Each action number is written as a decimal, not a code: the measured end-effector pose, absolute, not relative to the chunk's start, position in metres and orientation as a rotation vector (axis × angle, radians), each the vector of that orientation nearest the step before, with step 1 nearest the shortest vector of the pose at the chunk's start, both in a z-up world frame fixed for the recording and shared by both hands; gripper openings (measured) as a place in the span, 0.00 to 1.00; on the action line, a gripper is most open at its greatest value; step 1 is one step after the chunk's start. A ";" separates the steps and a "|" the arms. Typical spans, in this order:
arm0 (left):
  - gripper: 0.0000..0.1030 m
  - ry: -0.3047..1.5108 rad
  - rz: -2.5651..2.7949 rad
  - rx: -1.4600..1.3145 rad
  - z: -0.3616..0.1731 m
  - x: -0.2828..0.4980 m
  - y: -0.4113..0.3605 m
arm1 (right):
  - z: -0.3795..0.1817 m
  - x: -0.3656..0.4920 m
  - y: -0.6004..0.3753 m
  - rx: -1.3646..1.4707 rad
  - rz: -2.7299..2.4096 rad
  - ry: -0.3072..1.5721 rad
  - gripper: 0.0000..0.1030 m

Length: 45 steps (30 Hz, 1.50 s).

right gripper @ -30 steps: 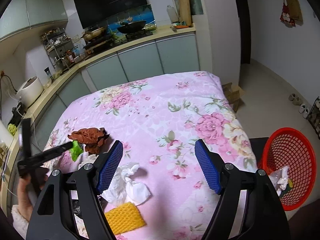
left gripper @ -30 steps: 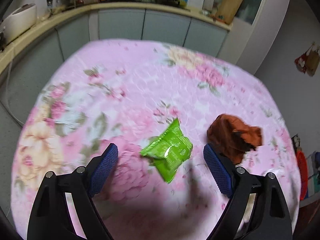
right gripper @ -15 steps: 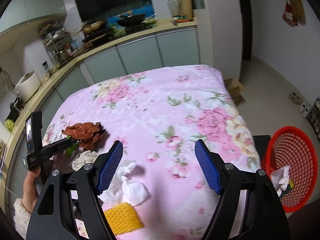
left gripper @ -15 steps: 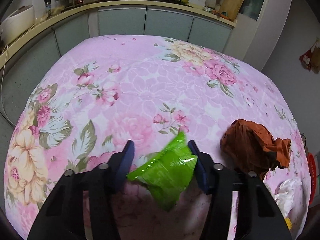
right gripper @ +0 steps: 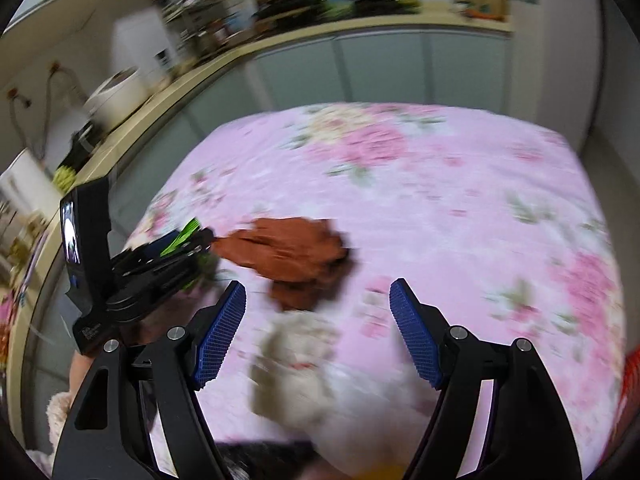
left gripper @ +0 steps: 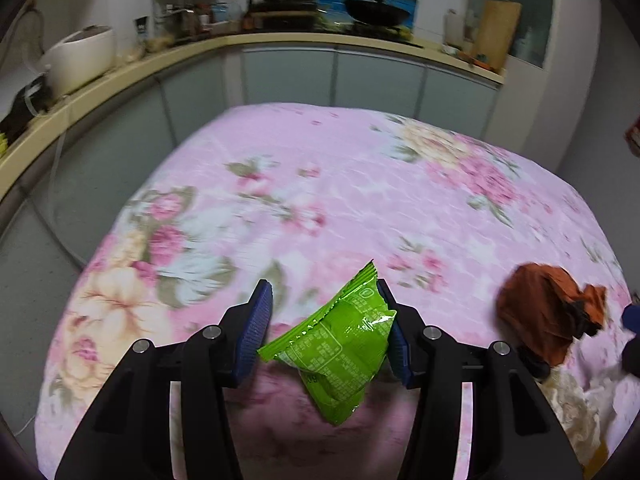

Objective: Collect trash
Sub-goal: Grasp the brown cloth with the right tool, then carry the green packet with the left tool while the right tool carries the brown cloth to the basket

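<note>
A green snack wrapper point(left gripper: 340, 344) is pinched between the blue pads of my left gripper point(left gripper: 322, 292), just above the pink floral tablecloth point(left gripper: 320, 184). In the right wrist view the left gripper point(right gripper: 200, 240) shows at the left with the green wrapper point(right gripper: 184, 236) in its jaws. A crumpled brown paper point(left gripper: 548, 320) lies to its right. My right gripper point(right gripper: 318, 292) is open, hovering over a wad of white tissue point(right gripper: 300, 356), with the brown paper point(right gripper: 288, 252) just beyond its fingertips. The right wrist view is blurred.
A kitchen counter point(left gripper: 120, 84) with a white rice cooker point(left gripper: 80, 56) curves around the table's far and left sides. A red basket's edge point(right gripper: 628, 368) shows at the far right. A person's hand point(right gripper: 80, 368) holds the left gripper. More white tissue point(left gripper: 576, 400) lies at the right.
The left jaws have closed onto the green wrapper and hold it. The right gripper has swung left and down towards the brown paper and tissue; the red basket has slid almost out of view.
</note>
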<state>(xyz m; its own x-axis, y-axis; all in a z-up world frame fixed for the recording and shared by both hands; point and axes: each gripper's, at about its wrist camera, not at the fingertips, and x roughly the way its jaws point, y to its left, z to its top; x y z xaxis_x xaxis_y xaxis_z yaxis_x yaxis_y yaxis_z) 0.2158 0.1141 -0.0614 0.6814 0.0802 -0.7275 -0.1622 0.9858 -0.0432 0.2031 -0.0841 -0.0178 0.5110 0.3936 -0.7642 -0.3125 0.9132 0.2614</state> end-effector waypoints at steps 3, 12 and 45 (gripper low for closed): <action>0.49 0.809 0.191 -0.115 -0.062 0.216 0.125 | -0.028 0.216 -0.061 0.053 0.439 0.969 0.72; 0.49 0.814 0.185 -0.141 -0.063 0.216 0.131 | -0.061 0.250 -0.039 -0.022 0.348 1.061 0.71; 0.49 0.716 0.068 -0.059 -0.027 0.199 0.089 | 0.036 0.156 -0.162 0.087 0.145 0.711 0.43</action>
